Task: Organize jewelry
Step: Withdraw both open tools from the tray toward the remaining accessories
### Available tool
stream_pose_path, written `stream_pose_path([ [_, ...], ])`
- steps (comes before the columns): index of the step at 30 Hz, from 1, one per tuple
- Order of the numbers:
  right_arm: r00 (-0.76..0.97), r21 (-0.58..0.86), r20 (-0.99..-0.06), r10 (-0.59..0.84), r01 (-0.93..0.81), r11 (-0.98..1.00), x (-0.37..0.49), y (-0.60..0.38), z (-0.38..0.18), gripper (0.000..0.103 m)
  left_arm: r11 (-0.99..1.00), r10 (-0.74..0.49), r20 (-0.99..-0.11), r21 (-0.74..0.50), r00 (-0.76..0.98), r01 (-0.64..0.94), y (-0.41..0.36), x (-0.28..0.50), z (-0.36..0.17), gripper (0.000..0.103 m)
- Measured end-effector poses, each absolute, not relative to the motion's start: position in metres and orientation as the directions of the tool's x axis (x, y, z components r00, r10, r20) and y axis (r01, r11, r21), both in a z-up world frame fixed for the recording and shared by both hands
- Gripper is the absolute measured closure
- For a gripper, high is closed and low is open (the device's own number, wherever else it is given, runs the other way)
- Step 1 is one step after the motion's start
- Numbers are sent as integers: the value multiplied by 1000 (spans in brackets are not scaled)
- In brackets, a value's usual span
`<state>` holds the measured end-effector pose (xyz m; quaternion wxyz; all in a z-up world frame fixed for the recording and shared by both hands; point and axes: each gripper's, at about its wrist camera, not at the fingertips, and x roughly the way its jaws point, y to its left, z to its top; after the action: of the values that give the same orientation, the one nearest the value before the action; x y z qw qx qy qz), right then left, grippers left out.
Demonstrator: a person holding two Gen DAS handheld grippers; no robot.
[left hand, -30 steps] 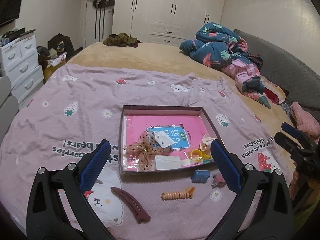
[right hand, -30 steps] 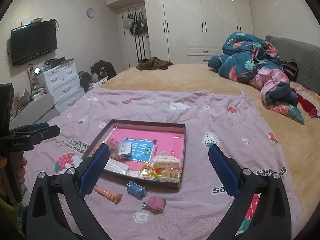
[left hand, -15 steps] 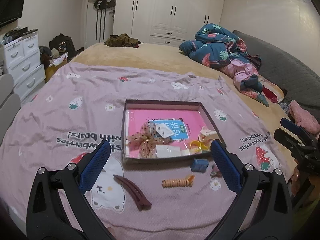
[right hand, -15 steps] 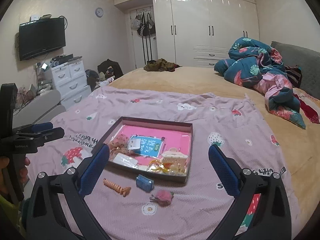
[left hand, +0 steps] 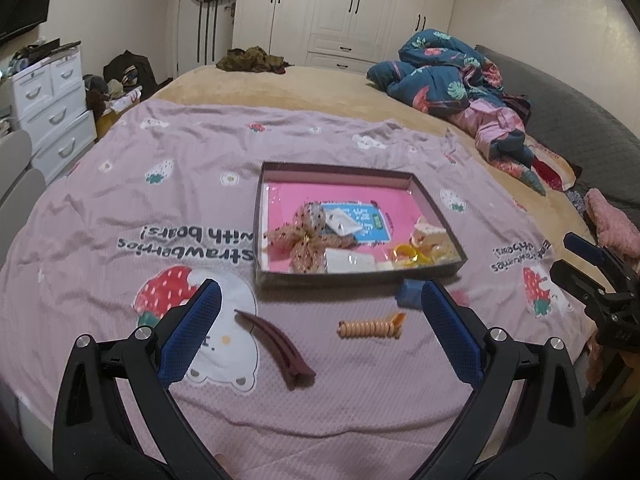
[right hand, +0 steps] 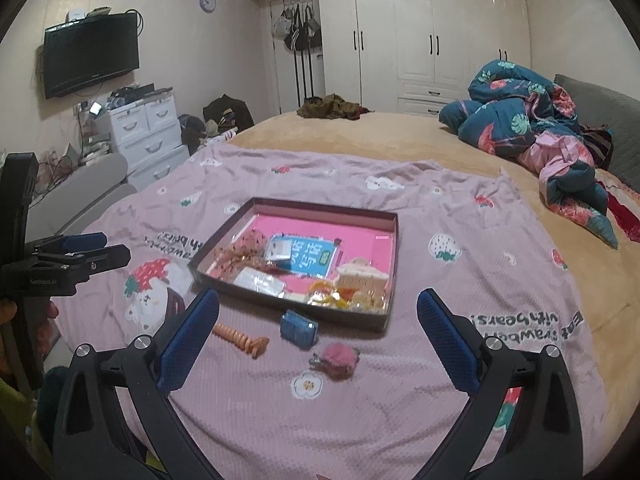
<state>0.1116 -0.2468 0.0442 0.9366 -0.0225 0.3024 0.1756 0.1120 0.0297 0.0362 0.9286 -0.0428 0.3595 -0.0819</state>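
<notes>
A shallow dark box (left hand: 340,168) (right hand: 394,236) with a pink floor lies on the lilac bedspread, holding a mesh bow (left hand: 304,236), a blue card (left hand: 362,220), a cream claw clip (right hand: 362,276) and yellow pieces. In front of it lie a maroon hair clip (left hand: 276,346), an orange spiral hair tie (left hand: 370,326) (right hand: 240,340), a small blue clip (right hand: 298,328) (left hand: 408,298) and a pink fluffy clip (right hand: 336,358). My left gripper (left hand: 318,334) is open above the maroon clip and spiral tie, holding nothing. My right gripper (right hand: 318,340) is open over the blue and pink clips.
The lilac bedspread (left hand: 120,208) covers the near part of a tan bed. A crumpled floral quilt (right hand: 532,128) lies at the far right. White drawers (right hand: 144,128) and a grey chair (right hand: 80,196) stand to the left. Wardrobes (right hand: 420,36) line the back wall.
Both grippers have pulled back and up from the box, so it appears smaller and farther away. Both stay open. Nothing on the bed has moved.
</notes>
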Motion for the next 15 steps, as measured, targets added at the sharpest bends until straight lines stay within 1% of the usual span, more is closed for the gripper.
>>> stream_pose_path([
  [15,690,72,-651,316,-359,931,102,-239,5,4,982,-189,-708,-129,681,139,26,98,8,9],
])
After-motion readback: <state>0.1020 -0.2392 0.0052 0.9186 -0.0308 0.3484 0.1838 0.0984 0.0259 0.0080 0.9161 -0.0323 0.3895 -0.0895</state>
